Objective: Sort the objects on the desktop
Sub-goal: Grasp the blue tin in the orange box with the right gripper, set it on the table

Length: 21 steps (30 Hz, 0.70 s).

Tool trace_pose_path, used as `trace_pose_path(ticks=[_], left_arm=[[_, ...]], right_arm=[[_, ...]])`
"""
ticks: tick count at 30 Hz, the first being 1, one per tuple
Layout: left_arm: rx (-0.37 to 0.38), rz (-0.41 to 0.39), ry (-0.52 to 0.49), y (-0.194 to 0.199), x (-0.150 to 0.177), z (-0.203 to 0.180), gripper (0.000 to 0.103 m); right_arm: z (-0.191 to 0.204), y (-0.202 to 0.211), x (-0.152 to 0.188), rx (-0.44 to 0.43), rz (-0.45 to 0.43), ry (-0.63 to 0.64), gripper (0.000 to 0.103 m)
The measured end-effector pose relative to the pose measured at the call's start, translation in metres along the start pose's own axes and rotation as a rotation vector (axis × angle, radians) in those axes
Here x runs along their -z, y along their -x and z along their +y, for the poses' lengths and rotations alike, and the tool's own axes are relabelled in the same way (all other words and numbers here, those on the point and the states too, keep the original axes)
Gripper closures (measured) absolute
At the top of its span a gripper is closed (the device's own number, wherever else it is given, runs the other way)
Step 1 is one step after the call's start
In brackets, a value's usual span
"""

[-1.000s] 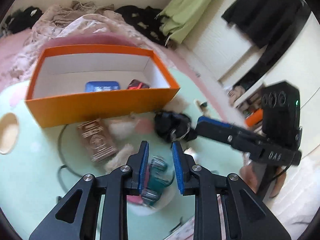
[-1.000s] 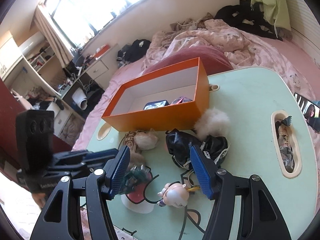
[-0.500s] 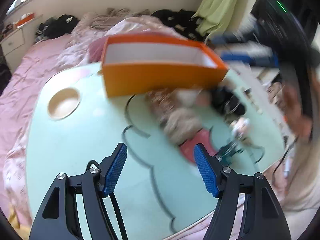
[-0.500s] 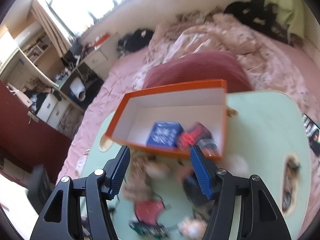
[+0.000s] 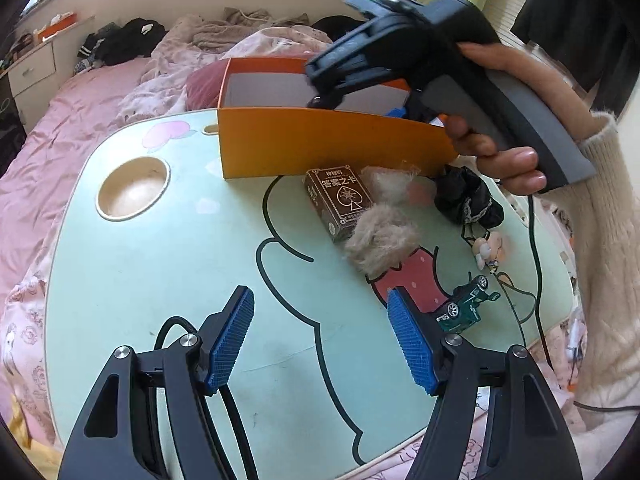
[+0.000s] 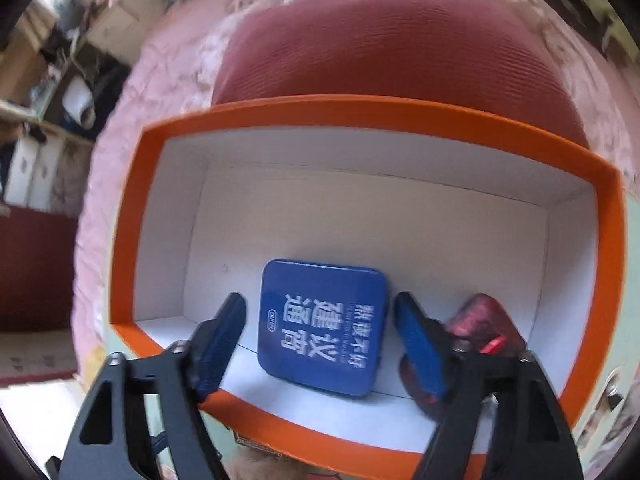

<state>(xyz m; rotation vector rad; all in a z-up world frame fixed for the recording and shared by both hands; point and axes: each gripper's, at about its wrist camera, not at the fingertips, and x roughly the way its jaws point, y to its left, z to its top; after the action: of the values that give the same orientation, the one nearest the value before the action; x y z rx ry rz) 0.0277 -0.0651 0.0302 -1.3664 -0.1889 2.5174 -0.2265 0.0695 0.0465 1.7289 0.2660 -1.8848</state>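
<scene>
An orange box point(image 5: 320, 144) stands at the far side of the green table point(image 5: 160, 260). In front of it lie a brown card pack point(image 5: 338, 196), two fluffy tufts point(image 5: 380, 240), a black cloth point(image 5: 468, 196), a small figurine point(image 5: 490, 246) and a green toy car point(image 5: 466, 304). My left gripper point(image 5: 320, 340) is open and empty above the table's near part. My right gripper point(image 6: 320, 340) is open over the box point(image 6: 600, 280), its fingers either side of a blue tin point(image 6: 324, 324). A red object point(image 6: 484, 328) lies beside the tin.
A round cup recess point(image 5: 132, 188) is sunk in the table at the left. A black cable point(image 5: 536, 264) trails from the right gripper over the table's right edge. A bed with pink bedding point(image 5: 60, 120) surrounds the table. A dark red cushion point(image 6: 400, 40) lies behind the box.
My left gripper has opened, let go of the green toy car and pulled back to the near left. My right gripper has moved forward over the box and down toward the blue tin.
</scene>
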Motion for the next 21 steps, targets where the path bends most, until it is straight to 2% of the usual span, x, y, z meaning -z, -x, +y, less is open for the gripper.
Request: trace_pose_path(ticks=[2,3,4,6,7,9,13,17,21], left_arm=[[-0.006,0.005,-0.004,-0.002,0.001,-0.001,0.033],[-0.006,0.008,-0.009,-0.002,0.002,-0.002,0.033],[-0.007,0.007,-0.011,-0.002,0.003,-0.002,0.033],[-0.004,0.003,-0.008,-0.001,0.003,-0.001,0.033],[-0.003,0.003,-0.003,-0.001,0.004,0.0,0.033],[-0.002,-0.001,0.012,0.0,0.003,0.004,0.033],[-0.01,0.002,0.02,-0.001,0.002,0.009,0.033],[-0.004,0.002,0.026,0.0,0.002,0.009,0.033],[-0.014,0.005,0.032,-0.002,0.001,0.009,0.033]], right_arm=[[0.012,-0.004,0.0,0.118,-0.033,0.065,0.025],[0.015,-0.004,0.002,0.161,-0.053,0.086,0.032],[0.014,-0.004,0.004,0.19,-0.068,0.103,0.034],[0.008,0.0,0.007,0.175,-0.089,0.106,0.035],[0.001,0.003,0.008,0.151,-0.098,0.09,0.035],[-0.016,0.015,0.012,0.037,-0.145,0.046,0.035],[-0.043,0.077,0.03,-0.166,-0.31,-0.003,0.036],[-0.044,0.114,0.065,-0.235,-0.369,0.046,0.038],[-0.039,0.109,0.108,-0.304,-0.367,0.063,0.037]])
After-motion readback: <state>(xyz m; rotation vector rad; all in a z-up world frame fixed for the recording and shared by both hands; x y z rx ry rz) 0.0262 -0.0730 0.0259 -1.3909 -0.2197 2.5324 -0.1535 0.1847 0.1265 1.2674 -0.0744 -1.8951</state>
